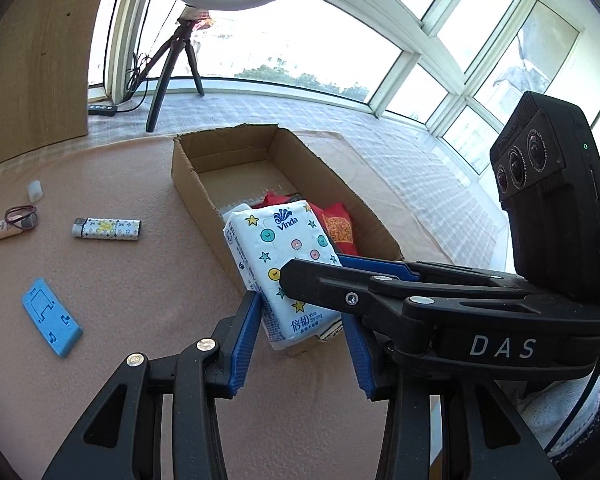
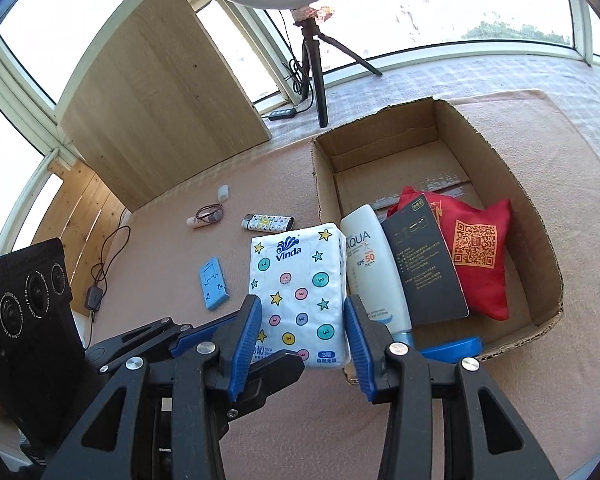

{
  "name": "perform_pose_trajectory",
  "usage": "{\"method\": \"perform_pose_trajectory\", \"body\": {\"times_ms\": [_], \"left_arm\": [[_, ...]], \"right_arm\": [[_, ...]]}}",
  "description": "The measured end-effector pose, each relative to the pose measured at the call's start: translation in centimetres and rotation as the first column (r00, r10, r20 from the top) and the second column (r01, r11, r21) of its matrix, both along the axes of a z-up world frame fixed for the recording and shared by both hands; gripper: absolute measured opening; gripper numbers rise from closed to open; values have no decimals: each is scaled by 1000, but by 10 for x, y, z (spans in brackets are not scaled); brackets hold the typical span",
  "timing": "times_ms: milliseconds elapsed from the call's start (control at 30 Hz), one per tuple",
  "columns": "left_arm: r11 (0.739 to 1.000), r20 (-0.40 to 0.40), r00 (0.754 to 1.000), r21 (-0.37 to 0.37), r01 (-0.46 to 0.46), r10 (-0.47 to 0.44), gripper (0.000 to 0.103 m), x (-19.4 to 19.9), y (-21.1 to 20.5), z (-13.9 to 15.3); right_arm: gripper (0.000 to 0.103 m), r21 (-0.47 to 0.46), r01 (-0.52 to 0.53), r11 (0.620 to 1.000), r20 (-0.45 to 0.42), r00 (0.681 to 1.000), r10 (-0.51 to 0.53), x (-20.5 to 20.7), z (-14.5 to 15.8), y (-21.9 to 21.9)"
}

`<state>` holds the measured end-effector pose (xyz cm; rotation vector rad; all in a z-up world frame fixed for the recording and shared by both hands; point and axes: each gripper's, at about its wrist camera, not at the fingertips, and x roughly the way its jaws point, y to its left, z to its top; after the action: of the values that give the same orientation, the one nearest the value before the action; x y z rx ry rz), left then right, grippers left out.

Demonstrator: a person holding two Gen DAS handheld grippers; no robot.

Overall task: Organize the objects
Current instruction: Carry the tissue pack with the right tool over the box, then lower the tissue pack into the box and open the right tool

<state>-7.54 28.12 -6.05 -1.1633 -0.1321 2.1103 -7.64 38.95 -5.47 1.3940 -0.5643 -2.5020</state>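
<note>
While the cardboard box (image 2: 436, 184) sits open on the pink table (image 2: 172, 240), a Vinda tissue pack (image 2: 300, 292) is held tilted over its near left wall, pinched by the right gripper (image 2: 306, 336); the left gripper (image 1: 302, 344) brackets it too, contact unclear. A sunscreen tube (image 2: 374, 268), red pouch (image 2: 480, 256) and black card (image 2: 424, 264) crowd the box; blue holder (image 2: 214, 282), lighter (image 2: 268, 222) lie left.

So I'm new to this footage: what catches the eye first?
The white Vinda tissue pack with stars and dots, held between both hand-held grippers, right and left, at the cardboard box's near end. Inside the box, a bright red pouch with a QR code stands out.
</note>
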Motion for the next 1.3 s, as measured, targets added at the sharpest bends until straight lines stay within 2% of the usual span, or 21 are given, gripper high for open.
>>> {"method": "perform_pose_trajectory", "body": {"times_ms": [400, 467, 500, 667, 1000, 1167, 1300], "left_arm": [[999, 9, 999, -19, 48, -48, 45, -14, 49, -10], [999, 13, 999, -34, 39, -38, 52, -15, 52, -12], [999, 14, 999, -35, 35, -34, 59, -17, 52, -13], [999, 17, 1000, -45, 26, -25, 60, -17, 46, -16], [998, 25, 999, -47, -36, 38, 60, -14, 2, -18], [992, 33, 993, -56, -114, 116, 60, -13, -42, -21], [978, 54, 978, -69, -196, 200, 60, -15, -83, -31]], "right_arm": [[39, 30, 46, 998, 6, 999, -47, -7, -6, 39], [40, 37, 60, 997, 3, 998, -61, -6, -6, 42], [42, 39, 67, 997, 6, 998, -67, -7, -6, 44], [45, 25, 93, 995, 12, 996, -93, -8, -10, 45], [45, 15, 86, 996, -7, 996, -86, -11, -4, 25], [45, 11, 42, 999, -16, 999, -41, -17, -1, 1], [45, 12, -6, 1000, -12, 1000, 6, -24, -3, -25]]}}
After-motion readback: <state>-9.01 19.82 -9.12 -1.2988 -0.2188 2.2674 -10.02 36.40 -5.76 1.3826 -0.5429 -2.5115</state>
